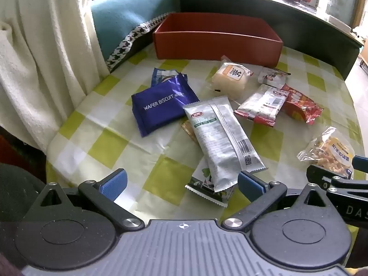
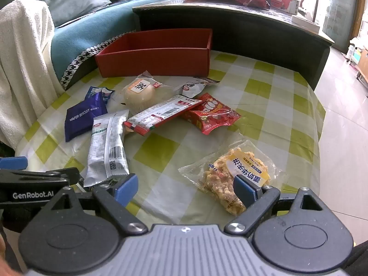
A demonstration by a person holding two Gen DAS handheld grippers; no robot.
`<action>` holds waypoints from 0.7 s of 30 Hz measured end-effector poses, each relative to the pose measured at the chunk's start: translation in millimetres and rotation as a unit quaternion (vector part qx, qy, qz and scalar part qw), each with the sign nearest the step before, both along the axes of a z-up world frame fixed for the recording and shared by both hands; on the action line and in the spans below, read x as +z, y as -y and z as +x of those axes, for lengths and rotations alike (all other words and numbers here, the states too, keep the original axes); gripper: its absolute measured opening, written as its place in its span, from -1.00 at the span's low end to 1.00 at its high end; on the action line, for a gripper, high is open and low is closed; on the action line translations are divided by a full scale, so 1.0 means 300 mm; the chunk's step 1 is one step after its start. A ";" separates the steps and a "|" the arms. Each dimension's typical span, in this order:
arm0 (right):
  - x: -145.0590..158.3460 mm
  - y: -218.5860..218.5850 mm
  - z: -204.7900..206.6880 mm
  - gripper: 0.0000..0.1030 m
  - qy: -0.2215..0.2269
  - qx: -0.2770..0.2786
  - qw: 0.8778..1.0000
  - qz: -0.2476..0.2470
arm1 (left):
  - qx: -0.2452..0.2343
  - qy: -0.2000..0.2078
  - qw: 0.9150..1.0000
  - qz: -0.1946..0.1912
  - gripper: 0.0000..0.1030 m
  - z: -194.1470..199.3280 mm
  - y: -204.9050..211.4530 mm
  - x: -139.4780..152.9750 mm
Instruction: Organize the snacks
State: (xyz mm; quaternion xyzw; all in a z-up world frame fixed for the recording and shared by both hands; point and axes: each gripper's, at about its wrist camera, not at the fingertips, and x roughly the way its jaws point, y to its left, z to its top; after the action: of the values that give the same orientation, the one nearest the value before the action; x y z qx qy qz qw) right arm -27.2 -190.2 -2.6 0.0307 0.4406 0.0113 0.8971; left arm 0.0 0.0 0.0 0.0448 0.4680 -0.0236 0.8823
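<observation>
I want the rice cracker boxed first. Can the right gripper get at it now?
Probably yes: the right gripper is open, the rice cracker lies alone on the cloth just ahead, one finger already at its edge.

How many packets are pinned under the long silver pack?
2: a gold-edged packet peeking out at the left side of the silver pack, and a dark green-patterned packet under its near end. More could be hidden beneath.

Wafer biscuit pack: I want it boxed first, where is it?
The purple wafer biscuit pack lies left of the snack pile, beside the silver packet, nearer than the red box.
</observation>
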 end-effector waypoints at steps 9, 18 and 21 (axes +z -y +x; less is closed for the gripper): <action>0.000 0.002 0.001 0.78 0.000 0.000 1.000 0.001 | 0.000 -0.001 1.000 0.003 1.00 0.000 0.000 0.001; -0.003 0.001 0.001 0.78 0.000 0.000 1.000 0.001 | 0.001 -0.003 1.000 0.003 1.00 -0.001 -0.001 0.001; 0.004 -0.005 0.006 0.78 -0.001 0.001 1.000 0.002 | 0.000 -0.003 1.000 0.003 1.00 0.000 -0.001 0.001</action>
State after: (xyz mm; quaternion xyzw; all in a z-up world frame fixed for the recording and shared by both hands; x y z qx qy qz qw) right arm -25.4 -188.8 -1.4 0.0316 0.4415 0.0130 0.8966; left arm 0.0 0.2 0.2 0.0476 0.4708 -0.0219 0.8807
